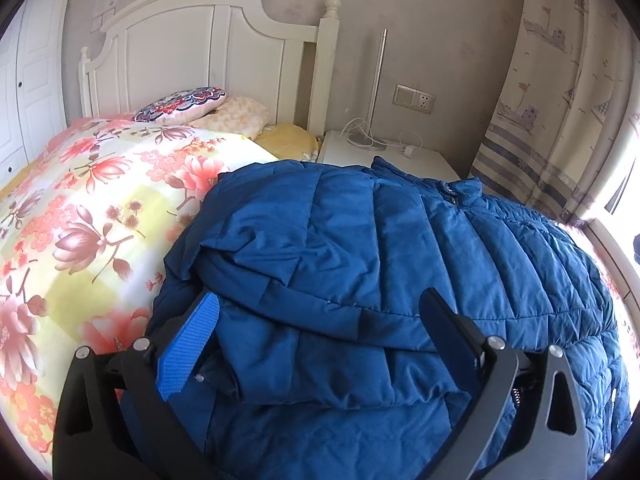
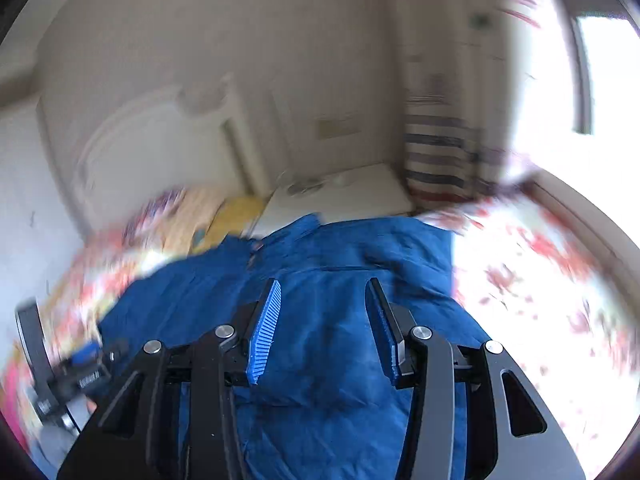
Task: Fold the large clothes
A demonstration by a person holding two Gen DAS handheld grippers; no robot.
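A large blue quilted puffer jacket (image 1: 380, 248) lies spread on the floral bed cover, its collar toward the nightstand. A folded part, a sleeve or side panel, lies across its near end. My left gripper (image 1: 320, 308) is open, its fingers spread wide on either side of that folded layer, just over the fabric. In the right wrist view, which is motion-blurred, the jacket (image 2: 344, 280) fills the lower middle. My right gripper (image 2: 324, 292) is open and empty, hovering above the jacket. The left gripper (image 2: 76, 372) shows at the lower left there.
The floral duvet (image 1: 92, 216) covers the bed, with pillows (image 1: 180, 106) by the white headboard (image 1: 208, 52). A white nightstand (image 1: 384, 156) with a lamp pole and cables stands behind the jacket. A patterned curtain (image 1: 560, 100) and bright window are at the right.
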